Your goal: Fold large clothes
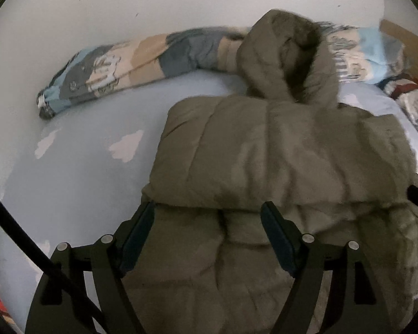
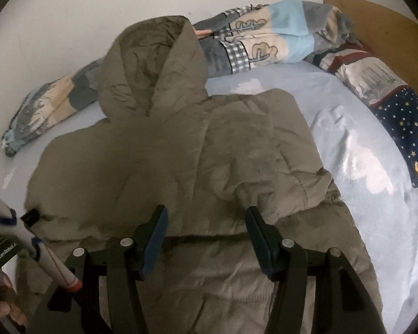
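Observation:
An olive-brown puffy hooded jacket [image 1: 278,153] [image 2: 167,161] lies on a bed, its hood [image 1: 287,55] [image 2: 150,64] pointing toward the wall. An upper layer is folded over a lower one, and the fold's edge runs across just at the fingertips. My left gripper [image 1: 209,214] hovers over the left part of that edge, jaws wide, with fabric beneath them but not pinched. My right gripper [image 2: 207,217] stands over the right part, jaws apart, the padded edge bulging between the fingers without being squeezed. The left gripper's tip [image 2: 30,215] shows at the jacket's left corner.
A light blue bed sheet [image 1: 83,167] [image 2: 362,139] surrounds the jacket. A rolled patterned blanket [image 1: 111,66] [image 2: 264,36] lies along the white wall. A star-print pillow [image 2: 398,117] and a wooden headboard [image 2: 376,19] are on the right. A hand [image 2: 2,300] shows at lower left.

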`<action>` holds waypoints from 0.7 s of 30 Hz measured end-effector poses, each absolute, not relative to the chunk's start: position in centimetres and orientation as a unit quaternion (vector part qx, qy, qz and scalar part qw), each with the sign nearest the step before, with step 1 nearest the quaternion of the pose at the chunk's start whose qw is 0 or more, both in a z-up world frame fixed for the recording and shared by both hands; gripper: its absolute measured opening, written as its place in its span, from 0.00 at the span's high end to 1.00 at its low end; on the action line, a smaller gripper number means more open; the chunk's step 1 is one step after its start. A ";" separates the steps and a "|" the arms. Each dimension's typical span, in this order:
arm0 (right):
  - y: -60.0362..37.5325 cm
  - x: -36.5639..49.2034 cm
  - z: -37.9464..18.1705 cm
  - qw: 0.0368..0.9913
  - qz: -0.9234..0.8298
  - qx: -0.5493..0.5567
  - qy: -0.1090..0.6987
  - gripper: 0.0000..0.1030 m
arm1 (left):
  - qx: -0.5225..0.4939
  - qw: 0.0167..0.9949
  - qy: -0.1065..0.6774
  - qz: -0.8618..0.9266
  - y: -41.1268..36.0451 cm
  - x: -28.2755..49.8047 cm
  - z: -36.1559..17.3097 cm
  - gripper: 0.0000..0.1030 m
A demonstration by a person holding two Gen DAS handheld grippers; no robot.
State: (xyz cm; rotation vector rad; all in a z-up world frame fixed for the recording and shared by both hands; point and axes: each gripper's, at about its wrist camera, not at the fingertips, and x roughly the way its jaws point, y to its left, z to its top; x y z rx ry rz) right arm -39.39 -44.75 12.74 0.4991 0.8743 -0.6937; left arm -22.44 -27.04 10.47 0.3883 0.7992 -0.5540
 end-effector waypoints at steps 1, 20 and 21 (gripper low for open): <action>-44.5 -39.6 13.0 0.818 -0.322 0.239 0.411 0.40 | 0.190 0.867 0.373 -0.269 -26.8 -23.5 11.0 0.24; -31.1 -54.6 11.4 0.793 -0.262 0.213 0.507 0.36 | 0.237 0.808 0.470 -0.264 -13.2 -36.6 5.1 0.24; -30.8 -55.1 11.0 0.792 -0.260 0.211 0.511 0.35 | 0.235 0.812 0.464 -0.265 -12.3 -37.0 5.1 0.24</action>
